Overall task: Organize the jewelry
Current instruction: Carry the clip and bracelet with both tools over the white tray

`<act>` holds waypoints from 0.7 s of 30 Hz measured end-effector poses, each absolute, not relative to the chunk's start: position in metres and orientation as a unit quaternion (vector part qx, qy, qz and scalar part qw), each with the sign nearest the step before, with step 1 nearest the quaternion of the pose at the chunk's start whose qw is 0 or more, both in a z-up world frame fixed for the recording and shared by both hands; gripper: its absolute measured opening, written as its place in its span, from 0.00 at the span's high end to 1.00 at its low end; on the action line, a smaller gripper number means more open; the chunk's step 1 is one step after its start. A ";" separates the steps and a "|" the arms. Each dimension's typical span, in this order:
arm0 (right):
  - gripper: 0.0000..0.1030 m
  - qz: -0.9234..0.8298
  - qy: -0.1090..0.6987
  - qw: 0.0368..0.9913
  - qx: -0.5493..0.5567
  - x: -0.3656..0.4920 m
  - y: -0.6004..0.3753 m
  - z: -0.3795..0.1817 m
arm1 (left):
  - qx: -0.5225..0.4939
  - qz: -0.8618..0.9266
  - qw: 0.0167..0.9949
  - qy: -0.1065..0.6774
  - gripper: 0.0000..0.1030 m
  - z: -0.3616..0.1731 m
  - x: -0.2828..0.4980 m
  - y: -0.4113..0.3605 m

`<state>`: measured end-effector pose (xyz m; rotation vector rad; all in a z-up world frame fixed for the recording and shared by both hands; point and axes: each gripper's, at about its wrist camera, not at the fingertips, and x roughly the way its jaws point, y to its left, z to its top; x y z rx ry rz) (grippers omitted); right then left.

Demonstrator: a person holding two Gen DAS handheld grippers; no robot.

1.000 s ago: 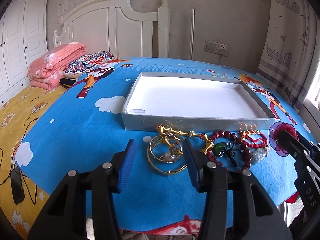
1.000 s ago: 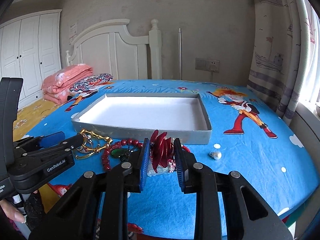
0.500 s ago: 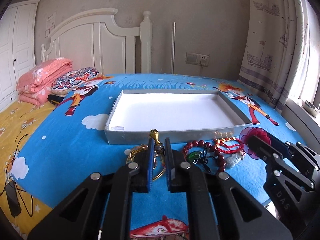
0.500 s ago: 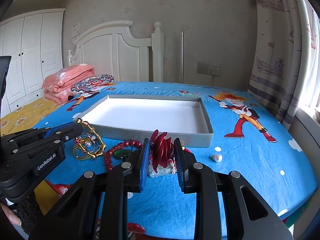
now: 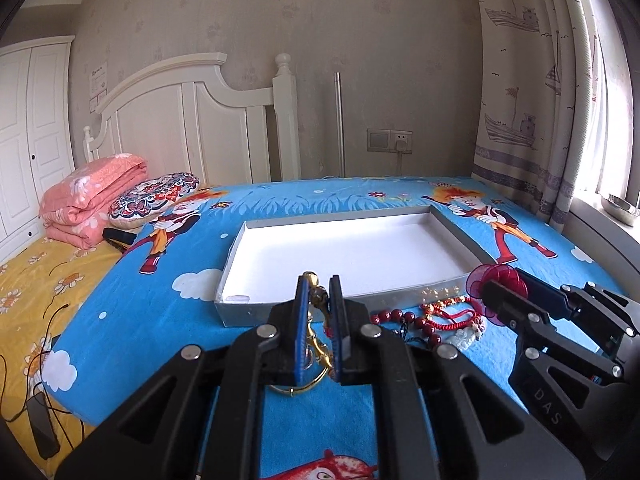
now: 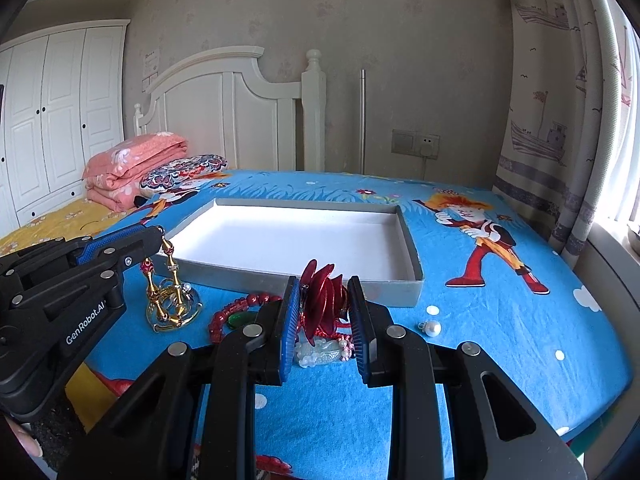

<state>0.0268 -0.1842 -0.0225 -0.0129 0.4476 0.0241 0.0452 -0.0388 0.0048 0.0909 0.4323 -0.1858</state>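
gold chain [image 5: 316,300] pinched in left gripper [image 5: 318,280], lifted beside tray [image 5: 460,236]

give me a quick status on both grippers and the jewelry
Left gripper shut on gold bracelet, lifting. Right gripper shut on red ornament. Tray ahead, unobstructed.

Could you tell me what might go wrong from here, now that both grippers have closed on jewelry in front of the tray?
1. The left gripper pinches only the top of the gold necklace; its lower loops rest on the bedsheet and may snag the gold bangle.
2. The red flower ornament in the right gripper sits against the red cord bracelet, which could get dragged along.
3. The loose pearl might roll away.
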 end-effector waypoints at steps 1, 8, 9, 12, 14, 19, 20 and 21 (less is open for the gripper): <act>0.75 0.012 0.221 0.975 -0.009 0.028 -0.183 -0.021 | 0.046 -0.092 0.972 0.213 0.90 0.007 0.047 -0.039; 0.75 0.010 0.215 0.976 -0.024 0.047 -0.181 -0.007 | 0.039 -0.092 0.973 0.209 0.90 0.028 0.069 -0.037; 0.75 0.010 0.215 0.976 -0.027 0.052 -0.180 -0.005 | 0.040 -0.091 0.973 0.209 0.90 0.031 0.075 -0.037; 0.75 0.013 0.221 0.975 -0.029 0.072 -0.179 -0.001 | 0.040 -0.086 0.972 0.216 0.90 0.037 0.094 -0.038; 0.75 0.010 0.224 0.974 -0.032 0.088 -0.178 0.003 | 0.037 -0.082 0.971 0.223 0.90 0.041 0.110 -0.037; 0.75 0.010 0.250 0.968 -0.034 0.136 -0.175 0.006 | 0.032 -0.061 0.967 0.244 0.90 0.046 0.159 -0.036; 0.75 0.008 0.254 0.966 -0.037 0.146 -0.174 0.005 | 0.033 -0.055 0.967 0.247 0.90 0.046 0.169 -0.036; 0.75 0.003 0.258 0.965 -0.040 0.154 -0.173 0.005 | 0.035 -0.048 0.966 0.251 0.90 0.046 0.179 -0.035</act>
